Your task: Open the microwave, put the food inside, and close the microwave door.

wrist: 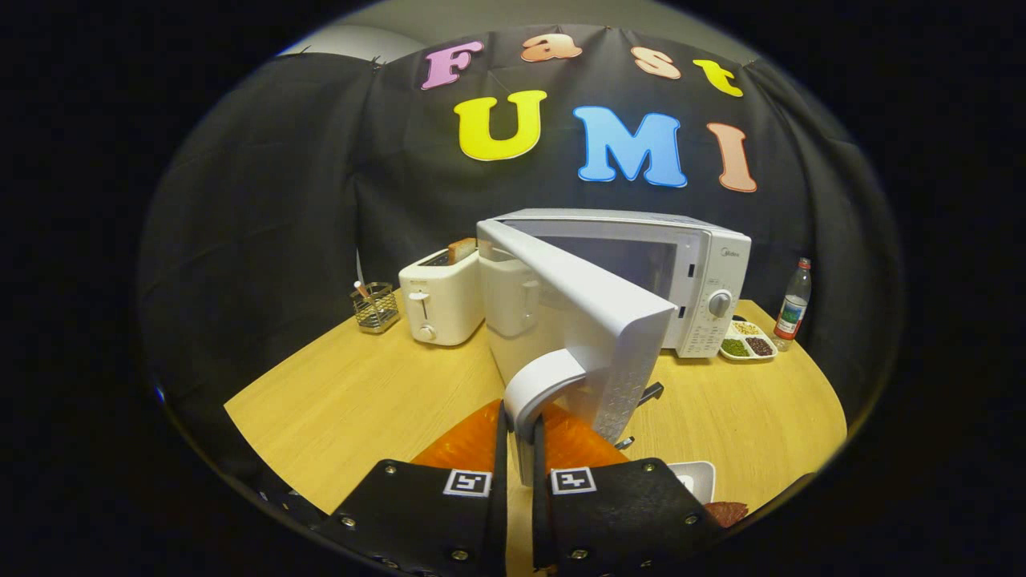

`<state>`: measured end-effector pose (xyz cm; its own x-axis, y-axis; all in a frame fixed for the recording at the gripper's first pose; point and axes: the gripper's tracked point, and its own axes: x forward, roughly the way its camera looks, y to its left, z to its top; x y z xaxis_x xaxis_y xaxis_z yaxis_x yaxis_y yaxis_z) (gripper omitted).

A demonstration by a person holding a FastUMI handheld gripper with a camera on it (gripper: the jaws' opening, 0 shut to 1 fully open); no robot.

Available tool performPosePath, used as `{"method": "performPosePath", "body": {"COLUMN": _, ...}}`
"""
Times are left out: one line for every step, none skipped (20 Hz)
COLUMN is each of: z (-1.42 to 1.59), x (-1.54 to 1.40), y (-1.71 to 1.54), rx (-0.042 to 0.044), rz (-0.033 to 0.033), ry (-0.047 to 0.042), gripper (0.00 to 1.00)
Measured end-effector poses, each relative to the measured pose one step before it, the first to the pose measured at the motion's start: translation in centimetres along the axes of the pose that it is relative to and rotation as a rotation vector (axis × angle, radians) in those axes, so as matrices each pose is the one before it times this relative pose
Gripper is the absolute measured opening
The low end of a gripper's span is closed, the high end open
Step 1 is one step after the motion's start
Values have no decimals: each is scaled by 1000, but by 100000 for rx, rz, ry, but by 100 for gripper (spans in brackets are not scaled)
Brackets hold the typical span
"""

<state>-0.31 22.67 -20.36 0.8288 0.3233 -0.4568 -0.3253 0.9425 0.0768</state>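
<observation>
A white microwave (697, 272) stands on the wooden table (353, 393), beyond the fingers. Its door (593, 320) is swung wide open toward me, edge-on. My gripper (519, 449) is shut on the door's curved white handle (541, 385), with both fingers pressing on the handle's lower end. An orange mat (473, 441) lies on the table under the handle. To the right of the fingers sits a white dish (697, 477), and something dark reddish (728, 511) lies just beside it, mostly hidden.
A white toaster (441, 300) with bread in its slot stands left of the microwave. A wire holder (375, 307) sits further left. Right of the microwave are a divided tray of grains (747, 340) and a bottle (793, 304).
</observation>
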Motion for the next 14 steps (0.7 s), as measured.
{"method": "performPosePath", "body": {"z": -76, "x": -195, "y": 680, "rx": -1359, "rz": -560, "ry": -366, "gripper": 13}}
{"method": "performPosePath", "body": {"z": -24, "x": -23, "y": 503, "rx": -1325, "rz": -852, "ry": -297, "gripper": 13}}
{"method": "performPosePath", "body": {"z": -66, "x": -94, "y": 549, "rx": -247, "rz": -357, "ry": -231, "gripper": 13}}
{"method": "performPosePath", "body": {"z": -51, "x": -30, "y": 541, "rx": 200, "rz": -441, "ry": 137, "gripper": 13}}
{"method": "performPosePath", "body": {"z": -182, "x": -254, "y": 463, "rx": 335, "rz": -560, "ry": 80, "gripper": 13}}
{"method": "performPosePath", "body": {"z": -48, "x": -160, "y": 534, "rx": 643, "rz": 417, "ry": 47, "gripper": 13}}
{"method": "performPosePath", "body": {"z": -144, "x": -242, "y": 639, "rx": 139, "rz": 379, "ry": 99, "gripper": 13}}
{"method": "performPosePath", "body": {"z": -173, "x": -291, "y": 743, "rx": 209, "rz": 1415, "ry": 409, "gripper": 15}}
{"method": "performPosePath", "body": {"z": -320, "x": -84, "y": 730, "rx": -227, "rz": 1621, "ry": 350, "gripper": 15}}
{"method": "performPosePath", "body": {"z": -289, "x": -169, "y": 768, "rx": -69, "rz": 2046, "ry": 784, "gripper": 17}}
{"method": "performPosePath", "body": {"z": -705, "x": -85, "y": 744, "rx": 272, "rz": 2684, "ry": 1406, "gripper": 17}}
{"method": "performPosePath", "body": {"z": -417, "x": -32, "y": 859, "rx": 655, "rz": 3505, "ry": 1287, "gripper": 16}}
{"method": "performPosePath", "body": {"z": -378, "x": -123, "y": 1007, "rx": 789, "rz": 4314, "ry": 1356, "gripper": 16}}
{"method": "performPosePath", "body": {"z": -459, "x": 29, "y": 1094, "rx": 825, "rz": 5381, "ry": 1995, "gripper": 16}}
